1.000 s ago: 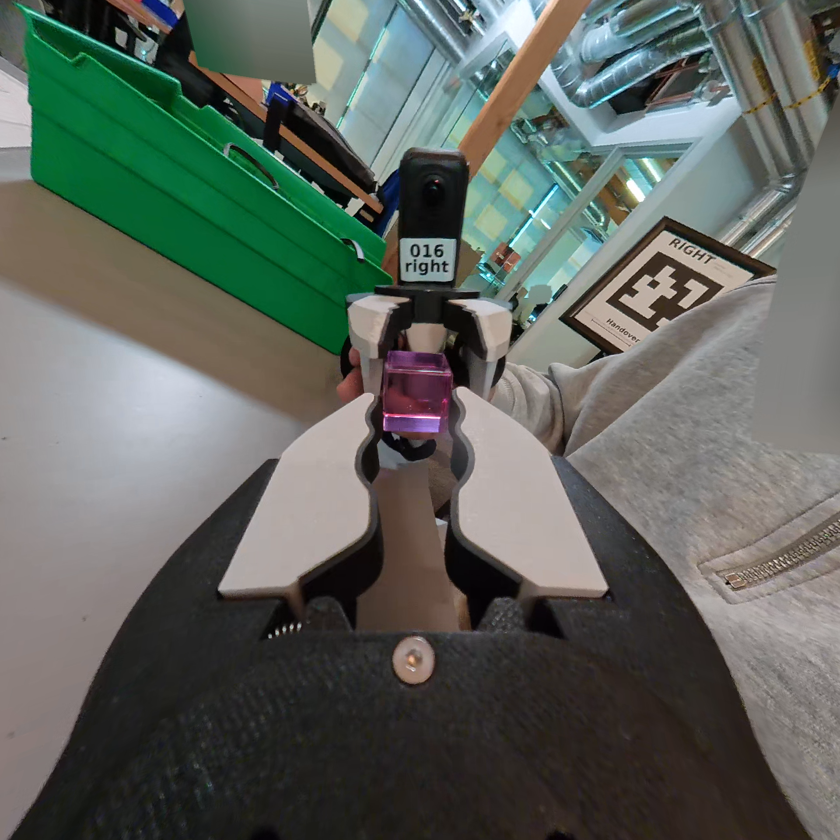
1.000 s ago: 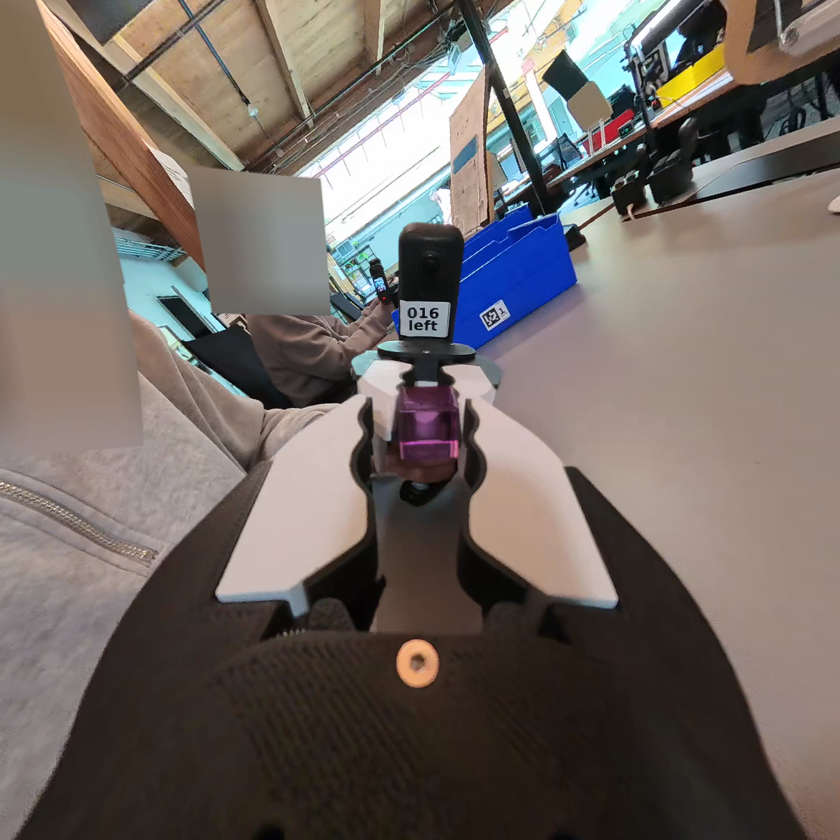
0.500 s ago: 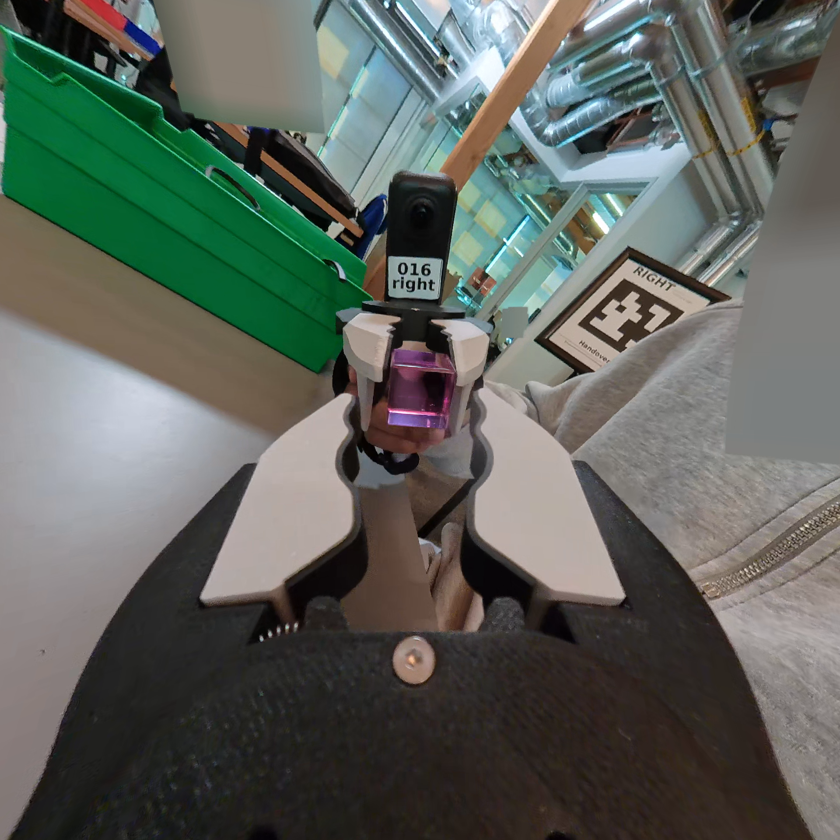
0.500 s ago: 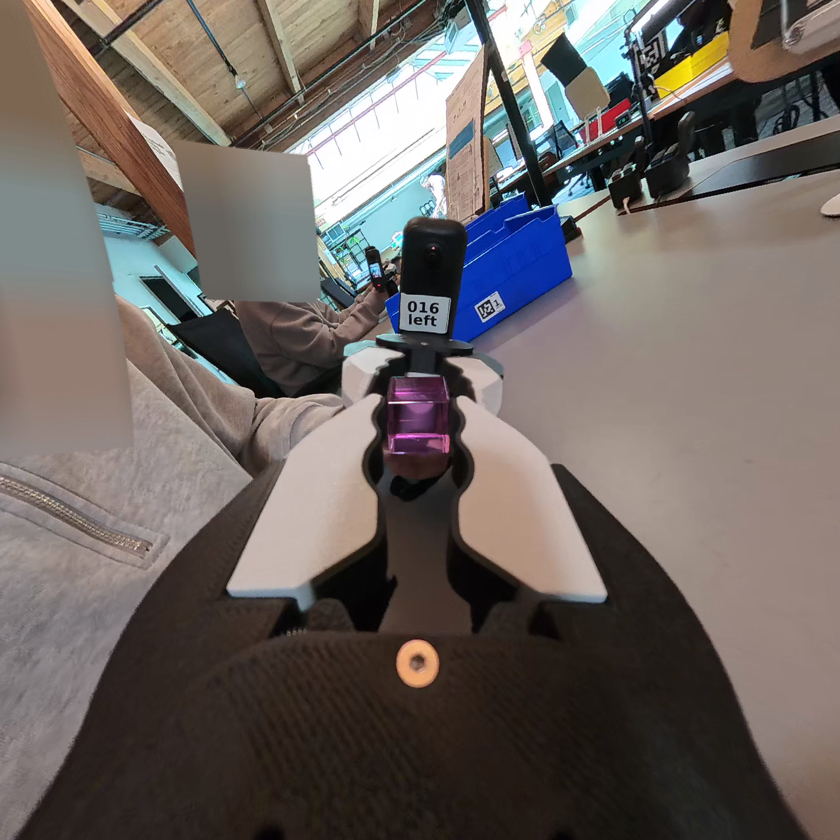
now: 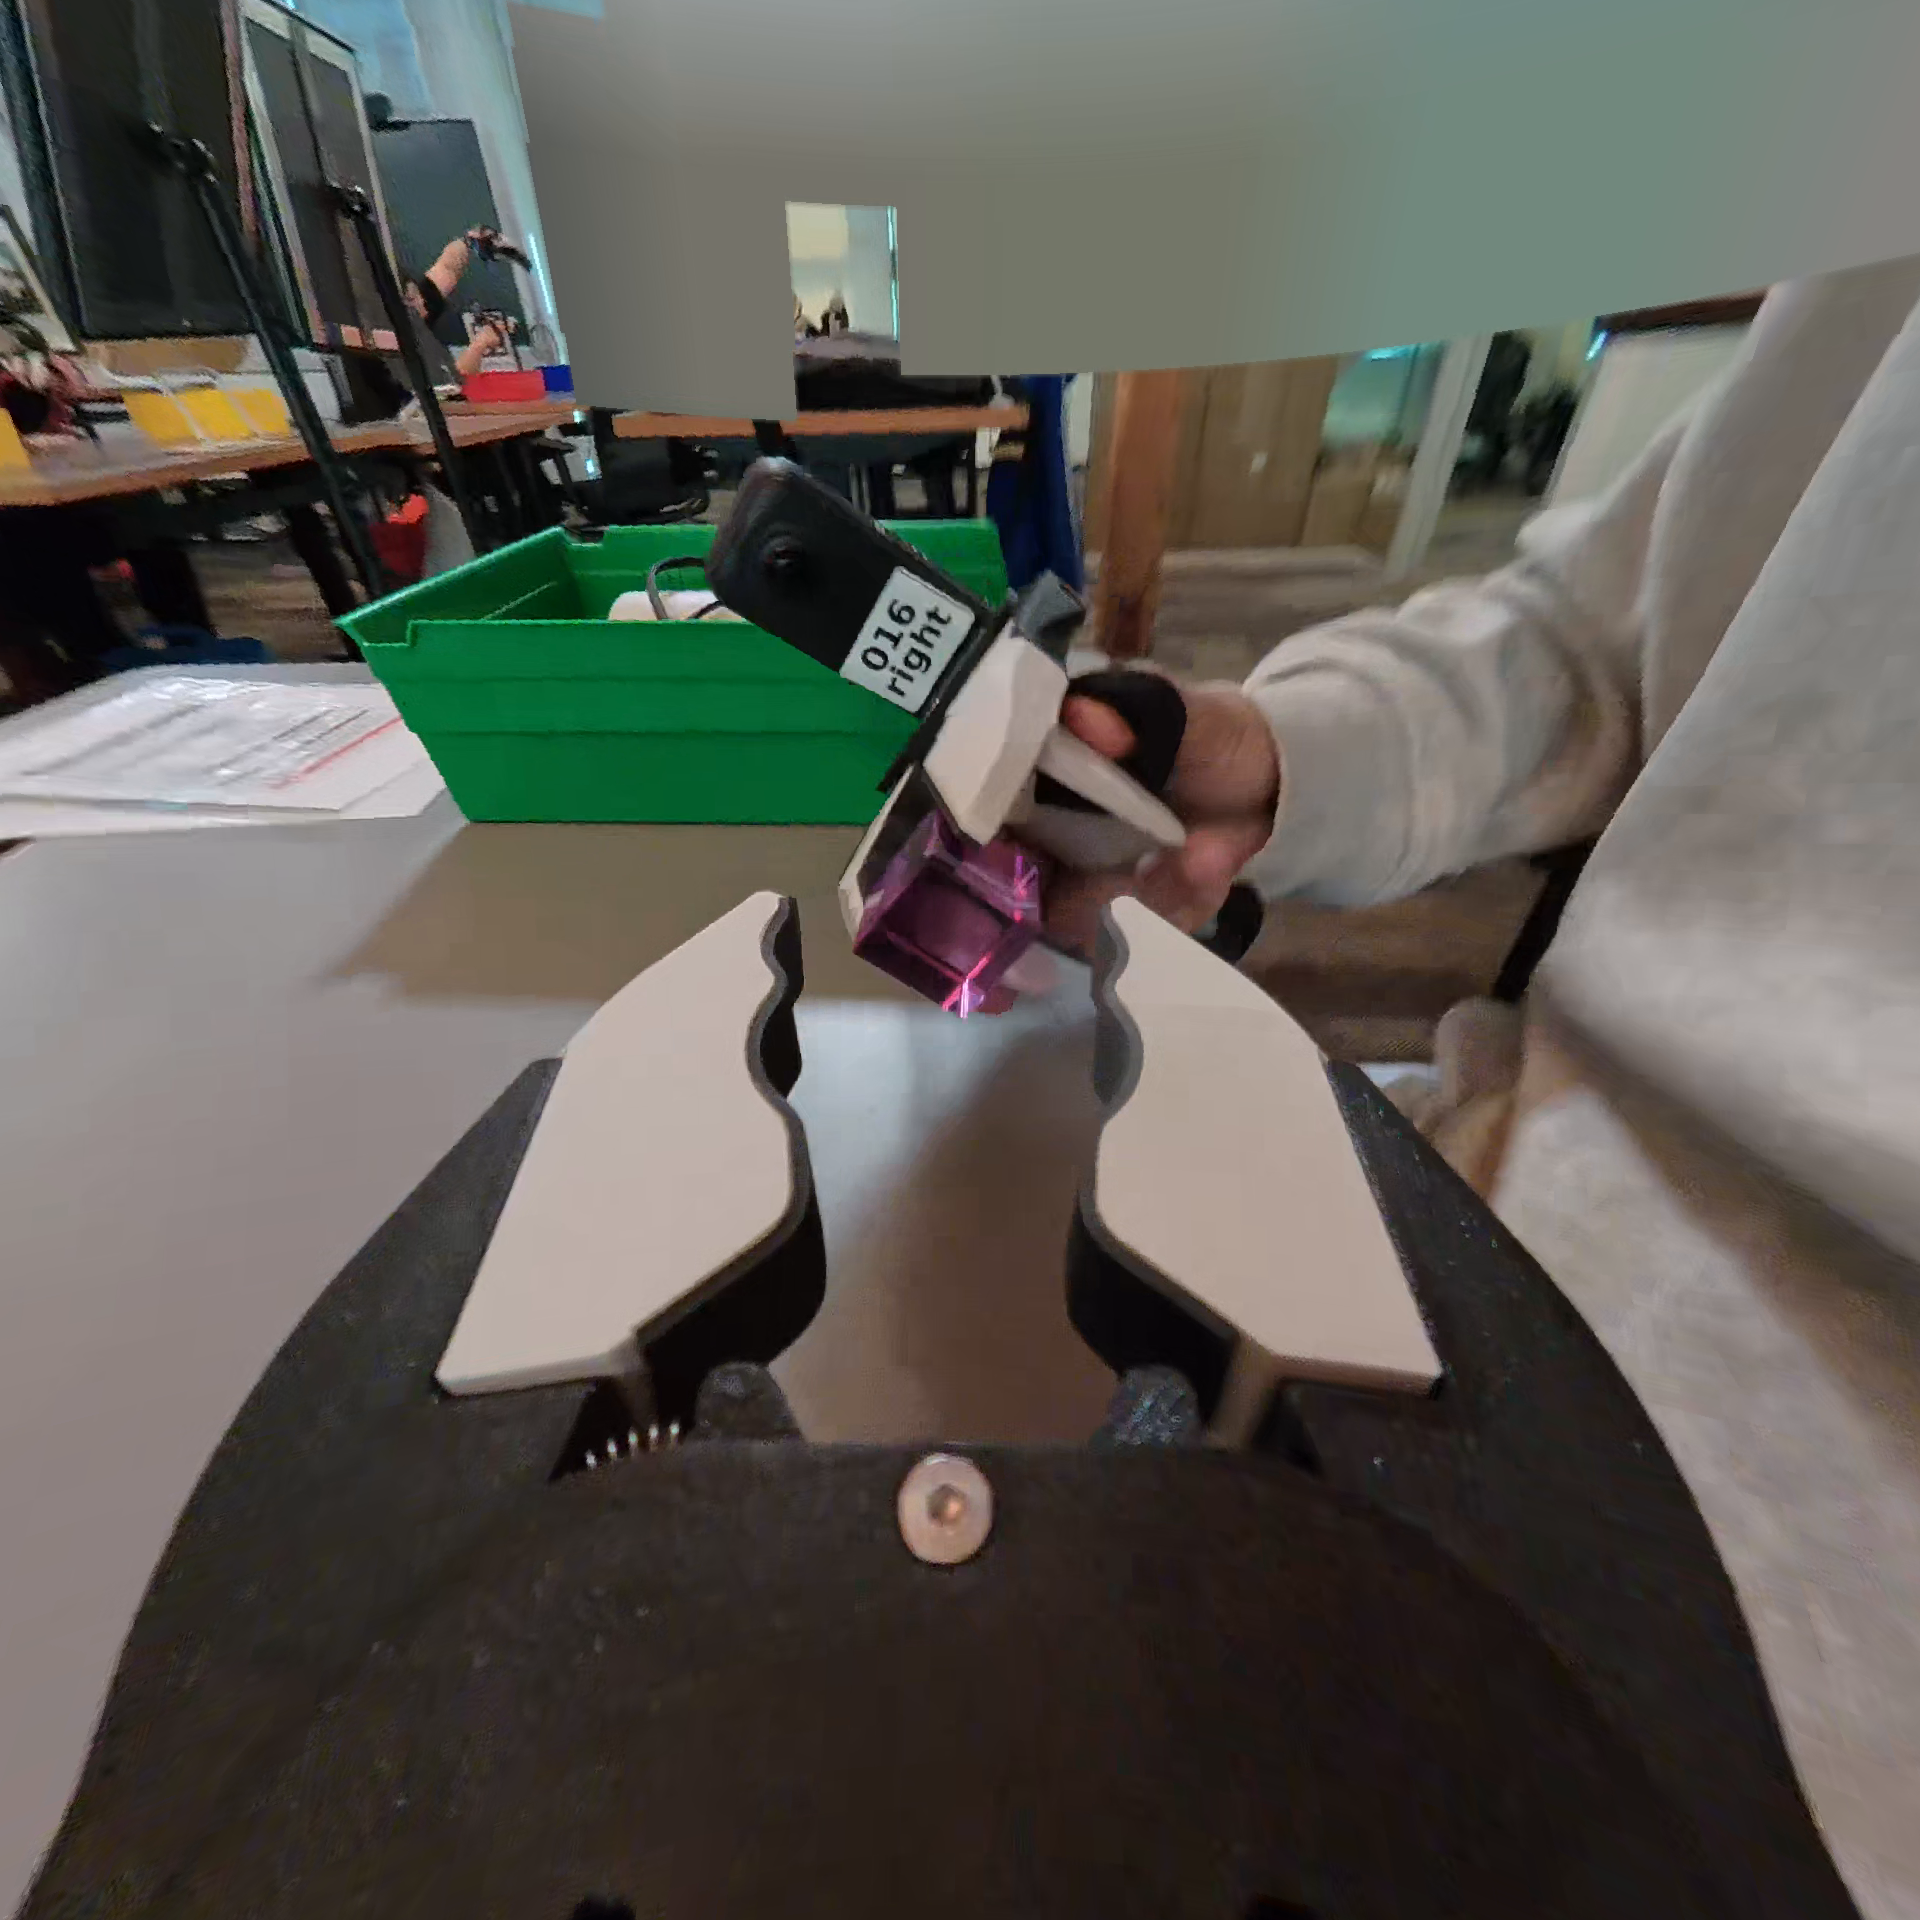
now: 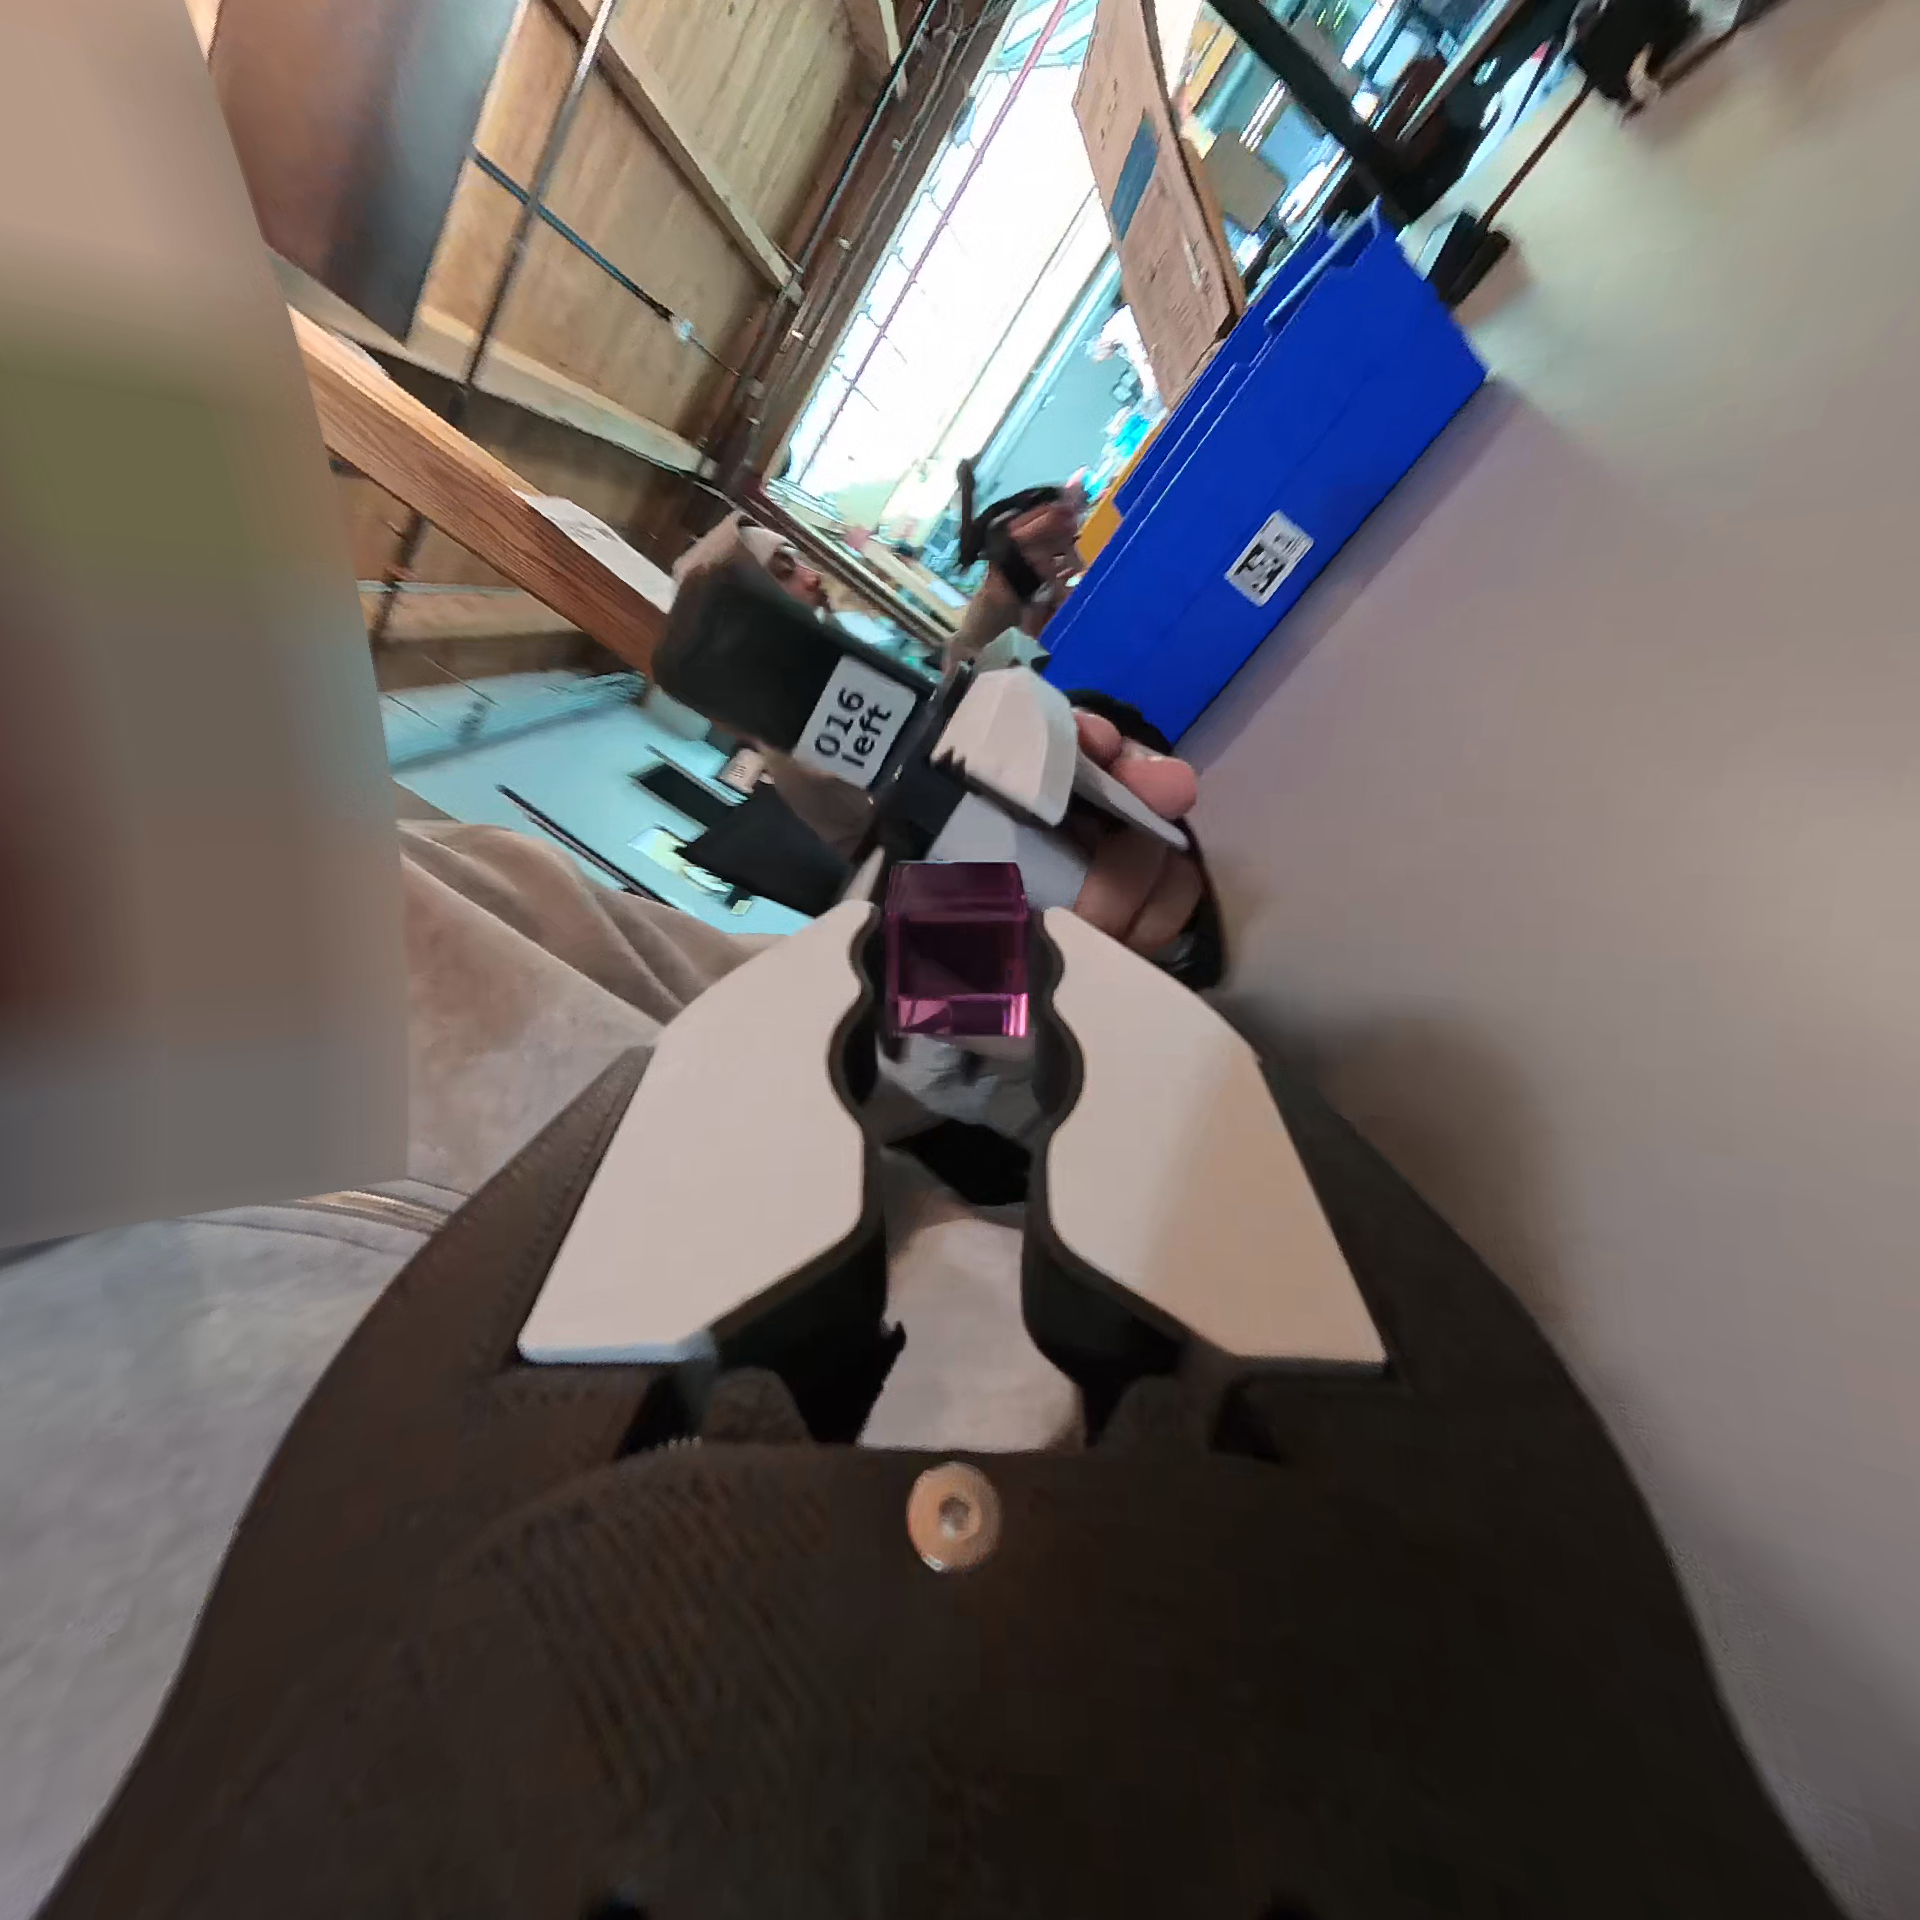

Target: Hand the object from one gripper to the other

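Purple cube [image 6: 958, 954], translucent and sharp-edged, sits clamped between the tips of the right gripper [image 6: 956, 961], above the person's lap, off the table edge. Only the left wrist view shows the left gripper [image 5: 948, 961] with its white, wavy-edged fingers [image 5: 665, 1132] spread wide and bare, the cube [image 5: 951, 920] hanging tilted just past their tips over the grey table [image 5: 208, 1039]. A green bin [image 5: 623, 717] stands at the table's far edge; the right wrist view alone shows a blue bin [image 6: 1268, 499]. Smooth tabletop lies open to the left.
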Available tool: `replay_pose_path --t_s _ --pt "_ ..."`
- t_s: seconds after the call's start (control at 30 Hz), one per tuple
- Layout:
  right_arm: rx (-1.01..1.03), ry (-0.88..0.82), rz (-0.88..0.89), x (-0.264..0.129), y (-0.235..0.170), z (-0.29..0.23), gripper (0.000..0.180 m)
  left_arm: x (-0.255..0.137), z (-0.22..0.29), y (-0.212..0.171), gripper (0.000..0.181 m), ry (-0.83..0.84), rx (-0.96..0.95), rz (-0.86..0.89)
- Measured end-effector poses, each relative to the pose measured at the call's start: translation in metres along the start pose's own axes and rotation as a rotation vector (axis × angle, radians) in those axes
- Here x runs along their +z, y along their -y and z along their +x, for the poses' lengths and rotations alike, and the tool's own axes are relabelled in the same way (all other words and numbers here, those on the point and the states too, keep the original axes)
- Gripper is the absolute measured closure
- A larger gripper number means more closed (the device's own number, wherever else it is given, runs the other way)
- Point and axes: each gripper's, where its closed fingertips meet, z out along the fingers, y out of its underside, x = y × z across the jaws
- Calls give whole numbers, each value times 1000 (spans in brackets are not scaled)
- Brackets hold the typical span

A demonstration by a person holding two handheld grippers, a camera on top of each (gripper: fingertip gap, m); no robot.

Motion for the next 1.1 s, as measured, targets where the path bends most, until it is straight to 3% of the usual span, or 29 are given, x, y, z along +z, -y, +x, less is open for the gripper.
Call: replay_pose_path --t_s 0.23,0.27,0.4,0.63,0.8,0.97,1.1 --pt "256 131 -31 2 -9 0 153 6 4 -11 144 38 140 -72" --pt "278 146 -24 1 -8 0 154 5 5 -9 152 35 149 -68" --pt "273 143 -19 2 -8 1 152 5 5 -9 153 40 154 -73" --pt "94 46 152 -5 16 9 112 4 -2 -11 155 19 -23 -80" --pt "-161 7 183 -4 23 -3 117 3 -1 -7 154 -62 -264 -24" --pt "-522 -132 95 0 16 -9 137 -2 -5 0 155 -129 -464 51" --pt "-554 -148 65 3 11 -8 139 -6 -8 5 155 -157 -541 100"
